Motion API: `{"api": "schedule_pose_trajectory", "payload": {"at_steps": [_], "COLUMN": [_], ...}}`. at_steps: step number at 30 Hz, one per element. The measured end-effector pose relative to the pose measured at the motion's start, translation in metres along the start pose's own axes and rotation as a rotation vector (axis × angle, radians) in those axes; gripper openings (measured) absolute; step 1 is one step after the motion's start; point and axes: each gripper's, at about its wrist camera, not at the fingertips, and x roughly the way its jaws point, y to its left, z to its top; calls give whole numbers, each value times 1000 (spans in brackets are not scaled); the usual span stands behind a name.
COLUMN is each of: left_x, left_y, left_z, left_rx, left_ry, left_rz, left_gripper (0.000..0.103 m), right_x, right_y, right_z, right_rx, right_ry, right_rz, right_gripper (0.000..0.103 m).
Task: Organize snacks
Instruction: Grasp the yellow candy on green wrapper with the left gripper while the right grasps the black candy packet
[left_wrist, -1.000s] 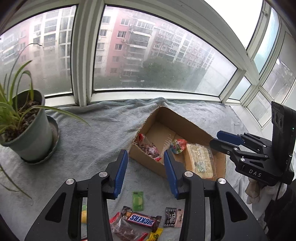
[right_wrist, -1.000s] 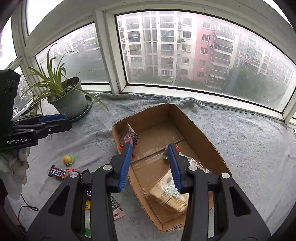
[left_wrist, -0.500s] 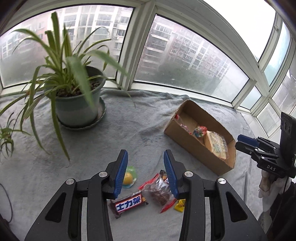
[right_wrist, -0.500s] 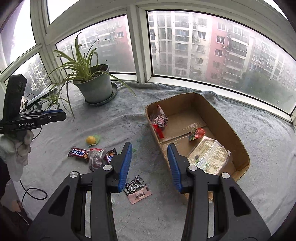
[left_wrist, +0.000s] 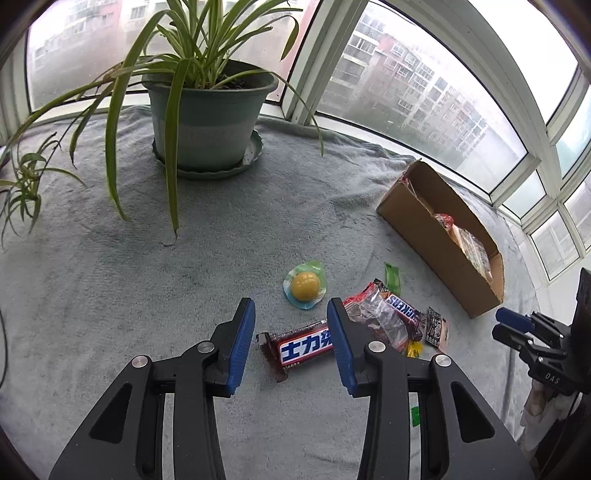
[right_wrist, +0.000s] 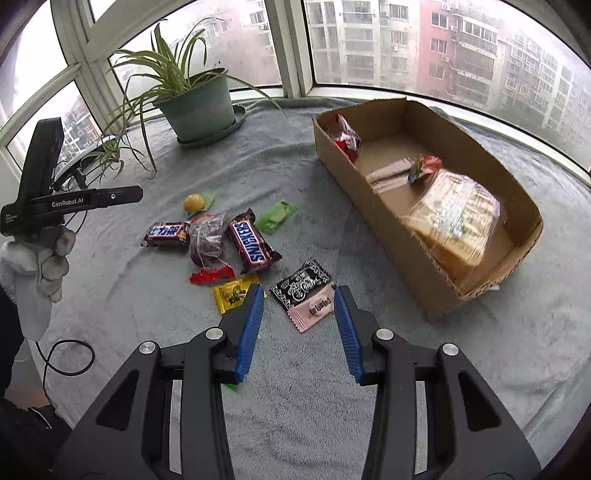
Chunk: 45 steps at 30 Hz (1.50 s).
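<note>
Covering the sill, grey blanket (right_wrist: 369, 369) — hazy windows (right_wrist: 369, 40); both grippers' fingers (right_wrist: 251, 325) apart, empty.

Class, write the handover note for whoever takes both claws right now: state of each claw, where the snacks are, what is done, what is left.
Left claw: open, empty, above the brown bar with Chinese lettering.
Right claw: open, empty, above the black-and-pink sachets.
Done: the cardboard box holds the large clear pack, a red-wrapped snack and a small candy.
Left on the grey cloth: the Chinese-lettered bar, the Snickers bar, clear bag of dark snacks, yellow packet, green packet, yellow jelly cup, and the sachets. All still need boxing.
</note>
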Motion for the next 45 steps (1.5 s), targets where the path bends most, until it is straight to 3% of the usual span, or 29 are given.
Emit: {"api": "schedule_pose_trajectory", "payload": {"at_steps": [10,11,12,14,22,32,37,43,45], "left_x": [20,22,23,27,52,73,77,80,79], "left_y": [1,1,1,0,-8,-20,-22,-19,-18], "left_z": [0,0,0,1,8,12,10,8,8], "left_rx": [21,26,32,45,119,203,224,238,231], "left_ry": [35,38,43,53,98,98,100,106,105], "left_rz": [-6,-8,-12,-12,-16,-2,6,10,5], "left_gripper": [39,39,39,39,39,38,33,26,25], "right_x": [33,35,37,41,62,80,80,83,82], "right_y": [1,3,4,8,16,13,6,6,4], "right_z": [3,6,9,13,23,19,23,25,26], "right_rx": [-57,-76,-96,-140,-246,-266,-257,-292,-282], "right_ry": [53,56,59,57,98,155,152,172,174], "right_rz": [14,15,12,4,0,15,15,11,22], "right_gripper": [41,45,58,72,72,69,69,58,48]}}
